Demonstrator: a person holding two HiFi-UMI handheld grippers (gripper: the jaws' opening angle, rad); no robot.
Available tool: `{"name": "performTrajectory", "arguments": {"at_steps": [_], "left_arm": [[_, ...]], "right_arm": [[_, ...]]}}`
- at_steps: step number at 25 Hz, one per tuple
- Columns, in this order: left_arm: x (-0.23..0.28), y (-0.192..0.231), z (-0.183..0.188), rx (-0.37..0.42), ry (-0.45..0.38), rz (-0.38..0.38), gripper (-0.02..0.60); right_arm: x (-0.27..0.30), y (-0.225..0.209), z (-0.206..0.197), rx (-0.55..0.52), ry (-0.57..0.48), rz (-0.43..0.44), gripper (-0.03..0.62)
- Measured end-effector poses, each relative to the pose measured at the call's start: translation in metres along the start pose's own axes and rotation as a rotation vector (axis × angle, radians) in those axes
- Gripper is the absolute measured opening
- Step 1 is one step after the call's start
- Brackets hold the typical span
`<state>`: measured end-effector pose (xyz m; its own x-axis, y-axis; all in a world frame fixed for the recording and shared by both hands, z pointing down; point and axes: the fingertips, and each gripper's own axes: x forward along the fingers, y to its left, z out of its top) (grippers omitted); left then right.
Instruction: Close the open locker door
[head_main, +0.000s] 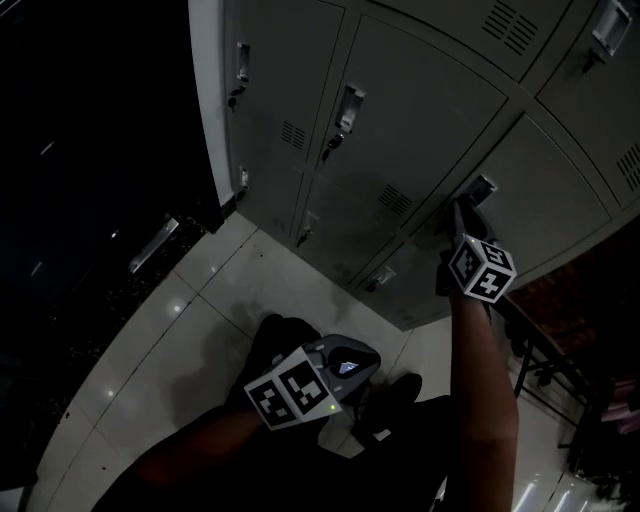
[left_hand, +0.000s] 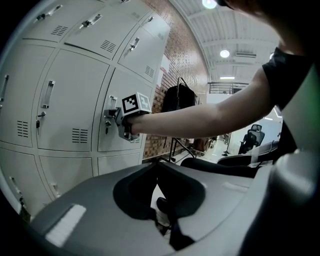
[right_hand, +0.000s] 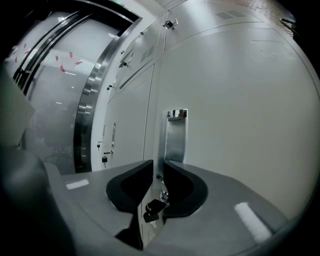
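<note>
Grey locker bank (head_main: 420, 120), taken as reference for all entries below.

1. Locker door (right_hand: 240, 125): in the bank's lower tier, toward its far-right end in the head view. Face level with the neighbouring doors in the left gripper view. Fills the right side of the right gripper view at close range.
2. Handle (right_hand: 176, 135): upright bright-metal recessed plate on the door, near its hinge-free edge. Key (right_hand: 152, 207) hanging just beneath it.
3. Right gripper (right_hand: 158, 162): raised to the bank on an outstretched bare forearm (head_main: 482, 390), tips at the foot of the handle. Jaws parted by a narrow slit, with the door's edge and the key showing through it. Nothing clamped between the pads.
4. Left gripper (left_hand: 156, 164): held low and well clear of the bank, close to the person's body. Jaws drawn together, tips meeting, nothing between them.
5. Tiled floor (head_main: 250, 290): pale and glossy, running up to the bank's base.
6. Brick wall (left_hand: 182, 55): directly past the bank's end.
7. Office chair (left_hand: 255, 135): far beyond the bank, in the lit room behind.
</note>
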<state>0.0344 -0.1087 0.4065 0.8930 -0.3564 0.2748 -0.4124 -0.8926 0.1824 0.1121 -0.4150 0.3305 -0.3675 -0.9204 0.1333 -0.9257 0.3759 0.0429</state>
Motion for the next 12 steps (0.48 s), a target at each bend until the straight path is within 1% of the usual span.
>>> {"name": "performTrajectory", "arguments": {"at_steps": [3,6,9,12], "left_arm": [[0.0,0.0,0.0,0.002,0.0,-0.003,0.012],[0.0,0.0,-0.001,0.002,0.002,-0.003,0.012],[0.0,0.0,-0.001,0.003,0.001,-0.002,0.012],[0.001,0.001,-0.001,0.001,-0.001,-0.005,0.012]], "right_arm": [[-0.01,0.002,0.002,0.015,-0.017,0.001,0.067],[-0.023,0.0,0.004,0.004,-0.028,-0.008,0.067],[-0.039,0.001,0.005,-0.005,-0.028,0.0,0.064],[-0.062,0.002,0.006,-0.004,-0.047,0.019,0.024]]}}
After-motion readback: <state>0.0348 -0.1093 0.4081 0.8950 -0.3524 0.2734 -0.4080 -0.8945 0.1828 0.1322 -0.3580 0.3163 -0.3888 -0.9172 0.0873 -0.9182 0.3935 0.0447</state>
